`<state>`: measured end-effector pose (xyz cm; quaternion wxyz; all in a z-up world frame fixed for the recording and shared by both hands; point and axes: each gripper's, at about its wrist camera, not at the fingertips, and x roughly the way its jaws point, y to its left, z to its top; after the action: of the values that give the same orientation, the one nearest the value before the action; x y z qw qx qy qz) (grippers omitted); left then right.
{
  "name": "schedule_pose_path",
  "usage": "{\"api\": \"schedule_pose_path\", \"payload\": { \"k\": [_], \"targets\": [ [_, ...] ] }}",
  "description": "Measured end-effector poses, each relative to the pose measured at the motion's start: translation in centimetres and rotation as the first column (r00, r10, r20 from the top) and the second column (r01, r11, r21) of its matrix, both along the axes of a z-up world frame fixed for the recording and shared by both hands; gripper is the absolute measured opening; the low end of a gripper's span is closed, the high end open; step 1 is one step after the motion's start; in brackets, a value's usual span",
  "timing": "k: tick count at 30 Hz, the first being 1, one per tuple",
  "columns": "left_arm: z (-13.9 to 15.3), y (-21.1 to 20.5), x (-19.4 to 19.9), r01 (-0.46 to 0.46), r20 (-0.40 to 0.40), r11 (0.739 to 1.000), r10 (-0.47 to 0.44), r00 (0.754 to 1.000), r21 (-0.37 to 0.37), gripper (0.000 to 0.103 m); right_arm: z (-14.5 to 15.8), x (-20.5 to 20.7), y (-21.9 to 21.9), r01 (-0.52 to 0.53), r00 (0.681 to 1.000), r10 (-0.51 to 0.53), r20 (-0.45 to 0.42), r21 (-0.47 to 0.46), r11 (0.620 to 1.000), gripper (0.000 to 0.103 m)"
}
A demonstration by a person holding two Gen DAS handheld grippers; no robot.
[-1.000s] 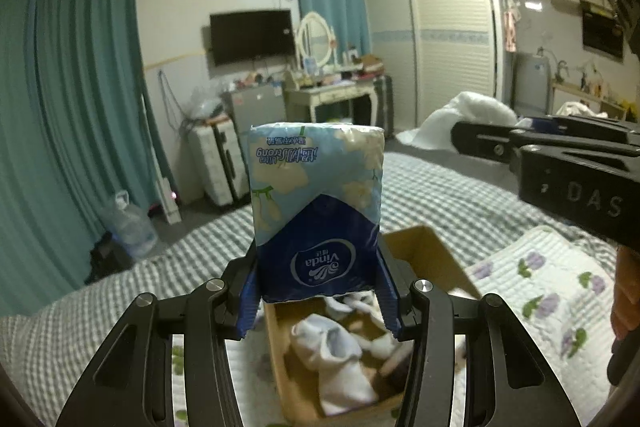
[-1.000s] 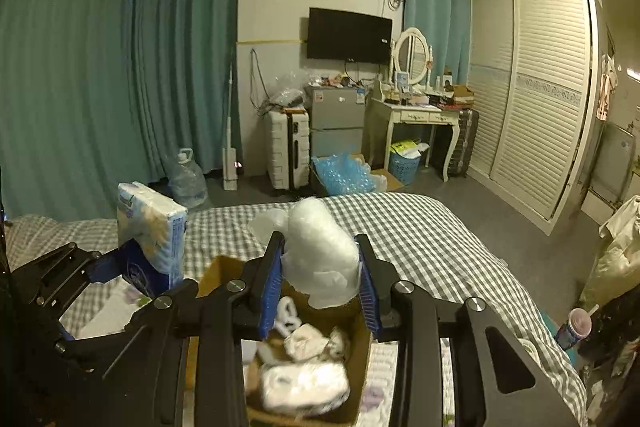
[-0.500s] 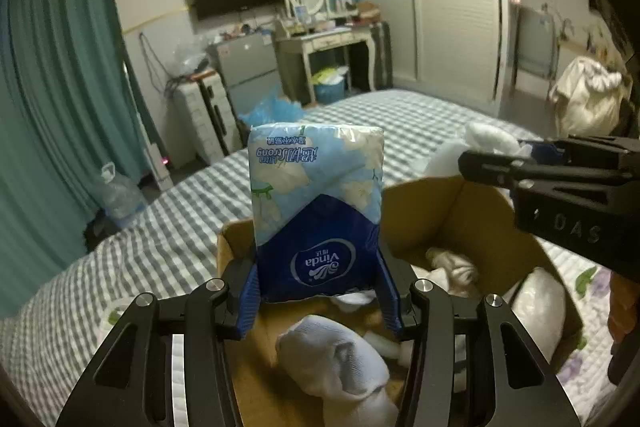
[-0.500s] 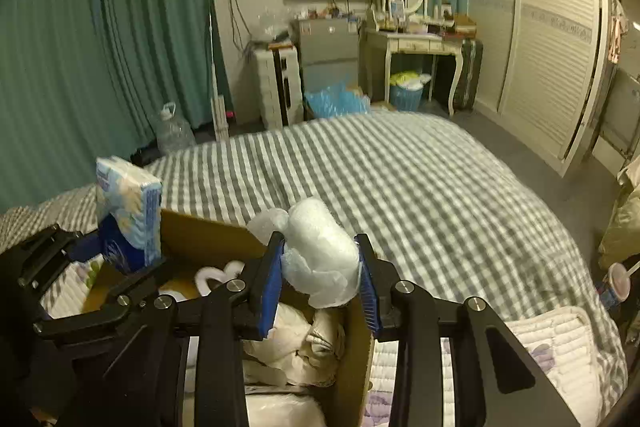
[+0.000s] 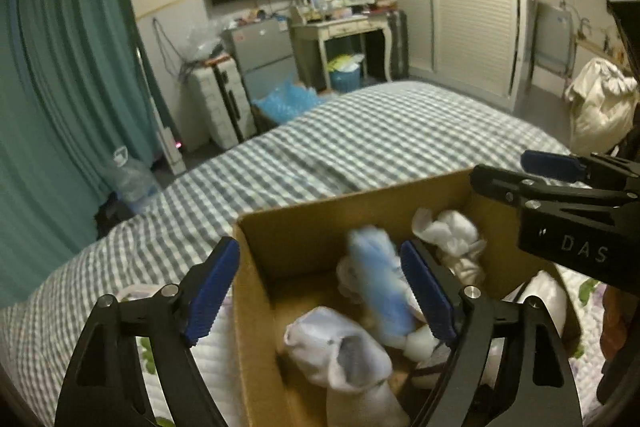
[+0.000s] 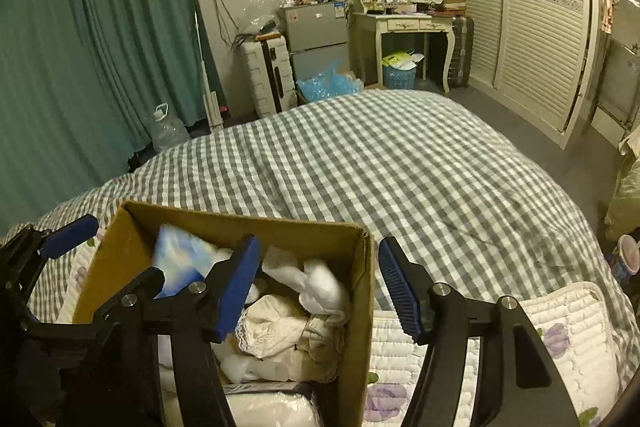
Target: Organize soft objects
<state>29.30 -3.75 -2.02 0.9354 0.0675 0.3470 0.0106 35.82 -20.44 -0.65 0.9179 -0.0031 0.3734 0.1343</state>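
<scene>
A cardboard box (image 5: 280,251) sits on the checked bedspread (image 6: 380,163), with a quilted floral pad (image 6: 560,339) under it. Its near-left wall stands between my left gripper's (image 5: 320,291) fingers, and its right wall rises between my right gripper's (image 6: 316,287) fingers. Both grippers are spread wide and hold nothing. The blue-and-white tissue pack (image 5: 380,283), blurred, is inside the box, just beside my left gripper's right pad, among rolled white socks (image 5: 344,351). From the right wrist it lies at the box's left side, and a white bundle (image 6: 320,283) lies between my right fingers.
</scene>
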Motion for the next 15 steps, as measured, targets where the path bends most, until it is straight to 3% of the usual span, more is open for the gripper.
{"api": "schedule_pose_path", "payload": {
  "k": [4,8,12,13,15],
  "targets": [
    [3.3,0.2,-2.2,-0.018,0.038,1.0,0.019,0.999,-0.023,0.084,3.7,-2.6,-0.2,0.018,0.999,-0.018,0.036,-0.007,1.0,0.062],
    [10.0,-0.2,-7.0,-0.022,0.16,0.999,0.026,0.987,-0.029,0.084,10.5,-6.6,-1.0,0.031,0.992,-0.03,0.123,-0.005,0.999,0.062],
    [17.6,-0.4,-14.3,-0.003,0.331,0.997,0.026,0.943,-0.071,0.085,18.6,-13.0,-1.9,0.029,0.97,-0.029,0.239,0.002,1.0,0.069],
    [19.0,-0.4,-16.0,0.008,0.367,0.997,0.023,0.93,-0.083,0.092,20.6,-14.9,-2.0,0.025,0.963,-0.024,0.268,0.0,1.0,0.075],
    [21.7,-0.5,-20.0,0.016,0.446,0.995,0.028,0.895,-0.095,0.095,23.7,-18.6,-2.1,0.029,0.946,-0.021,0.323,-0.018,0.999,0.081]
  ]
}}
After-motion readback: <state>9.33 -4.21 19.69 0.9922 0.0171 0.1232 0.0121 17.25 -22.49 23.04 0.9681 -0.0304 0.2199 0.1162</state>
